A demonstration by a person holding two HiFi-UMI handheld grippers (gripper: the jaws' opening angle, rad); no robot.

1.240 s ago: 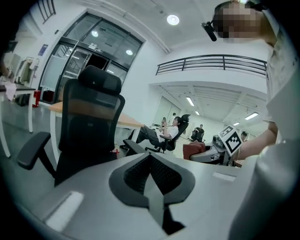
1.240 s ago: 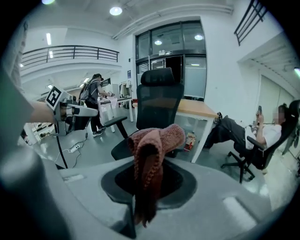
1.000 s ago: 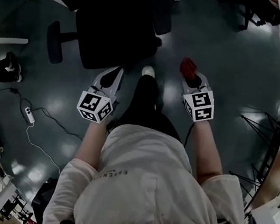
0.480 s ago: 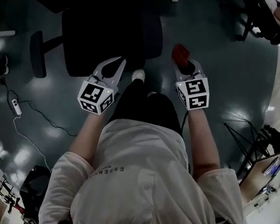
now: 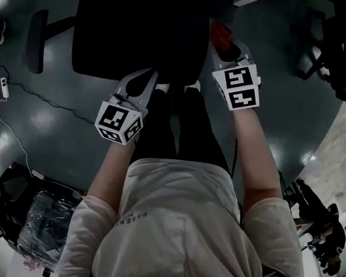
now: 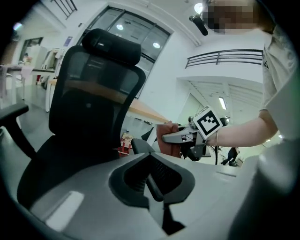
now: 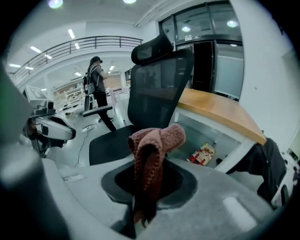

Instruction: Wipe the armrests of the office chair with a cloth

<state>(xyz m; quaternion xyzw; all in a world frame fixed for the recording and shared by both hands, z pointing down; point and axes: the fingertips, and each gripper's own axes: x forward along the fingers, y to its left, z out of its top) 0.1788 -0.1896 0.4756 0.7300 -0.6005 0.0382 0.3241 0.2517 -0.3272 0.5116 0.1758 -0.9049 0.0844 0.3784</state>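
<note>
Now closer in: the left hand-held gripper [image 5: 144,82] hangs shut and empty at 6 o'clock of the office chair [image 5: 138,35]; the right hand-held gripper [image 5: 222,42], clamped on the cloth [image 7: 154,145], has advanced toward 1 o'clock, just beside an armrest [image 6: 139,146], so wiping looks imminent; the cloth's long axis runs 12 to 6, with its tail drooping toward 6.
</note>
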